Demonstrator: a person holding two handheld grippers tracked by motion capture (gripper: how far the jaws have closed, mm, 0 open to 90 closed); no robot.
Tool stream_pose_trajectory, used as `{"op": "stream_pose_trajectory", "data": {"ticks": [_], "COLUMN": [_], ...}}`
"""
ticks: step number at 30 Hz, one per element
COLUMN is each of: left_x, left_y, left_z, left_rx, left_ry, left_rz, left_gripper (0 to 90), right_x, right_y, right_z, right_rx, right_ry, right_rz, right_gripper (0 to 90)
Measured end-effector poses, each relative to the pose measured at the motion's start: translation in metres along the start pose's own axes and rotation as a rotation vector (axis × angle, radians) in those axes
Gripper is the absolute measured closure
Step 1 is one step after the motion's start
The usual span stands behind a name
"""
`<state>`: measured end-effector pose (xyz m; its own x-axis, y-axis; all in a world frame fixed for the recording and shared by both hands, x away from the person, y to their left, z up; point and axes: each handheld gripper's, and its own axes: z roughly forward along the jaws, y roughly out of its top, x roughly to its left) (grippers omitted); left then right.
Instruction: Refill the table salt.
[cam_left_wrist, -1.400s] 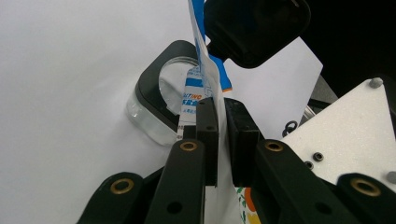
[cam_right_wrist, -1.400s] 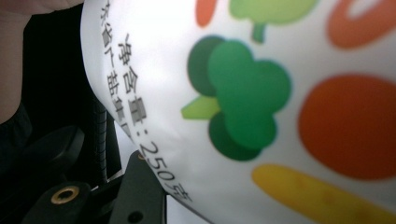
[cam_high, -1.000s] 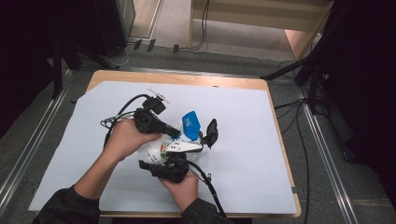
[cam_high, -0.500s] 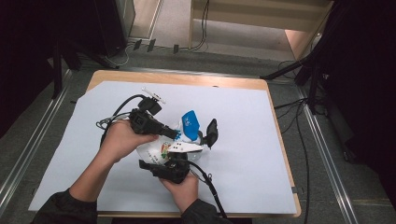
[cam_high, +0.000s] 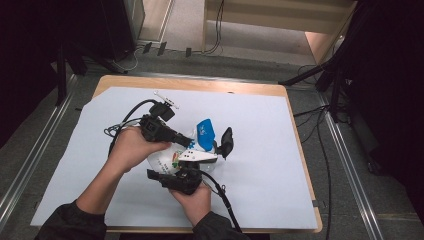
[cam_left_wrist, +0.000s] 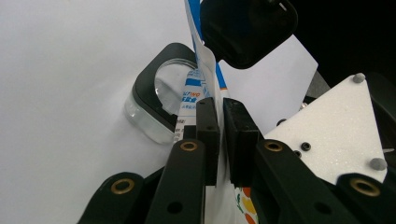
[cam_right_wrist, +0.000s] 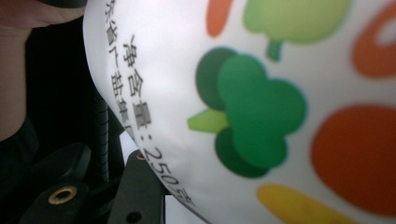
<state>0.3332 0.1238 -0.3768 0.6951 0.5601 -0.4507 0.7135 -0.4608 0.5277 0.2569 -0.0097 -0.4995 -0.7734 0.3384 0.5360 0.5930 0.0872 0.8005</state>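
While a white salt pouch (cam_high: 172, 159) is held above the desk (cam_high: 260, 130), its top edge is clamped by the left tongs (cam_left_wrist: 220, 122); the right tongs' (cam_high: 200, 162) state cannot be told. Pouring into the small glass jar (cam_left_wrist: 156, 100) is judged next, needing a steady tilt.

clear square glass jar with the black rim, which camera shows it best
The left gripper view: the clear square glass jar with the black rim sits open-mouthed, close, behind the pinched bag. The high view shows none of it clearly; the right gripper view shows printed bag.

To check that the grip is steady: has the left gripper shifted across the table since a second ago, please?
No. In the high view the left gripper sits at the same spot relative to the table's far edge, still pinching the white pouch.
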Motion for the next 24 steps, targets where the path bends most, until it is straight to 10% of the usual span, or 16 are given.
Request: {"op": "stream_pose_trajectory", "data": {"ticks": [24], "left_x": [0.0059], "left_y": [-0.0074], "left_z": [-0.0034], "left_rx": [-0.026], "left_ry": [-0.035], "left_rz": [0.015], "left_gripper": [82.9], "right_x": [-0.0001], "right_y": [-0.0006], "right_z": [-0.0003], "right_rx": [0.002], "right_ry": [0.061], "right_rz": [0.021], "right_gripper": [67.0]}}
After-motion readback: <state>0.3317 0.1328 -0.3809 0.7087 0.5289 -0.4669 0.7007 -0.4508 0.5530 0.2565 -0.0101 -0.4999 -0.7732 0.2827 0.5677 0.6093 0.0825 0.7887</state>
